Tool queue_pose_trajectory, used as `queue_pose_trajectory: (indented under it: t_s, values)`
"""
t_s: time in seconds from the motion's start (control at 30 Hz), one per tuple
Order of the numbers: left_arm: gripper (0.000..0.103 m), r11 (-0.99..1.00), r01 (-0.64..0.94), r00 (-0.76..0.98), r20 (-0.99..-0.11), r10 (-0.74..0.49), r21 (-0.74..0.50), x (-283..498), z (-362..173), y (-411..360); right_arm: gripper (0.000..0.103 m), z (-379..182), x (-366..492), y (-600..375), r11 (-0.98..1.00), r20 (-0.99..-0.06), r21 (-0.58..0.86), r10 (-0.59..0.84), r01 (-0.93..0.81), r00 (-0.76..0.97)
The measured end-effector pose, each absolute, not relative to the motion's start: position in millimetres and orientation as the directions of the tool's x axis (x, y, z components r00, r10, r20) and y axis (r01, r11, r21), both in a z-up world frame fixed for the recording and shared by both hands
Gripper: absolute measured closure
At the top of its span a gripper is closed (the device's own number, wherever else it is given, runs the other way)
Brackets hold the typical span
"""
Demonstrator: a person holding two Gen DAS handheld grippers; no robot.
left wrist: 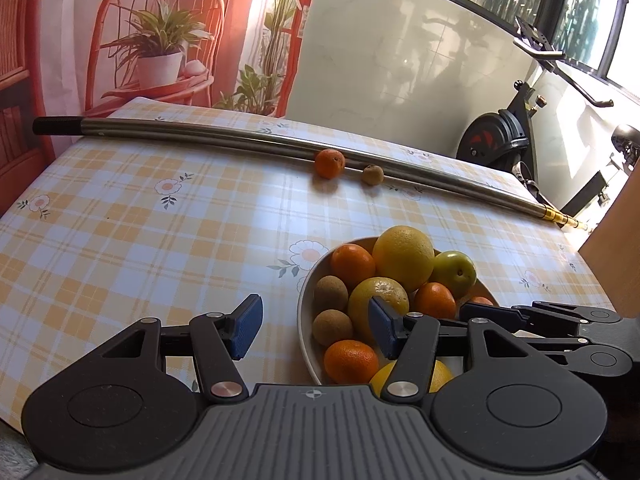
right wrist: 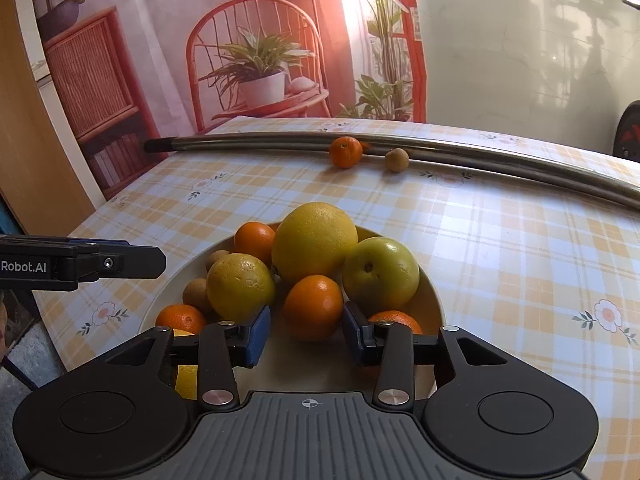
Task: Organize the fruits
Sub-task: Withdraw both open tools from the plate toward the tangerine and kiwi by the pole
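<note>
Cream-coloured and shallow, the bowl is the anchor for everything else: it sits on a checked tablecloth and is heaped with fruit – a big yellow citrus on top, a green apple to its right, a second yellow citrus to its left, and brown kiwis on the bowl's left side. At the front of the bowl, the right gripper has its blue pads on either side of a small orange; the pads stand apart with slim gaps showing, so I judge the orange is loose rather than pinched. The left gripper hangs over the bowl's left rim, its jaws parted and nothing between them but the rim and the fruit beneath. Well beyond the bowl, a stray orange and a stray kiwi rest against a long metal pole. The step in hand looks like handling this one orange at the bowl; which way it is meant to go cannot be told. Next, the right gripper either needs to squeeze evenly on the orange's widest part, or back straight out without nudging the pile – the round fruits could roll.
</note>
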State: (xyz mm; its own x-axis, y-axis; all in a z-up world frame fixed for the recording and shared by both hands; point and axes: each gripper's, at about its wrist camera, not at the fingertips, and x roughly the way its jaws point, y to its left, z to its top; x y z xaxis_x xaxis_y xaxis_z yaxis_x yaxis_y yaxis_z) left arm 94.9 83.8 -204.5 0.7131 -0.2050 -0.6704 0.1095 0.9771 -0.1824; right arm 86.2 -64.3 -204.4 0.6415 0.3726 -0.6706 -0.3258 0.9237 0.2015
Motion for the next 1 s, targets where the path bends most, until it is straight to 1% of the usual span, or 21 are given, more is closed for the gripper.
queue_pose_trajectory:
  t_s: [0.13,0.47,0.57,0.87,1.0]
  values:
    - [0.043,0.978,0.111,0.708,-0.677,-0.202,-0.176,92,-207,79,0.066,-202,75,-72,0.927,-0.651,0.217,0.371,-0.306,0.662]
    - [0.042,0.982,0.086,0.700,-0.691,-0.179,-0.168,90,-209,80,0.066,-191,59,-85,0.943,-0.601,0.202,0.334,-0.266,0.726]
    - [0.042,0.983,0.074,0.699,-0.694,-0.172,-0.169,90,-209,81,0.065,-189,56,-90,0.952,-0.592,0.194,0.306,-0.237,0.746]
    - [0.042,0.984,0.047,0.702,-0.695,-0.156,-0.173,96,-209,85,0.064,-192,60,-111,0.969,-0.598,0.211,0.234,-0.131,0.766]
    - [0.042,0.981,0.030,0.707,-0.690,-0.158,-0.193,105,-204,91,0.064,-193,66,-117,0.972,-0.600,0.210,0.212,-0.104,0.771]
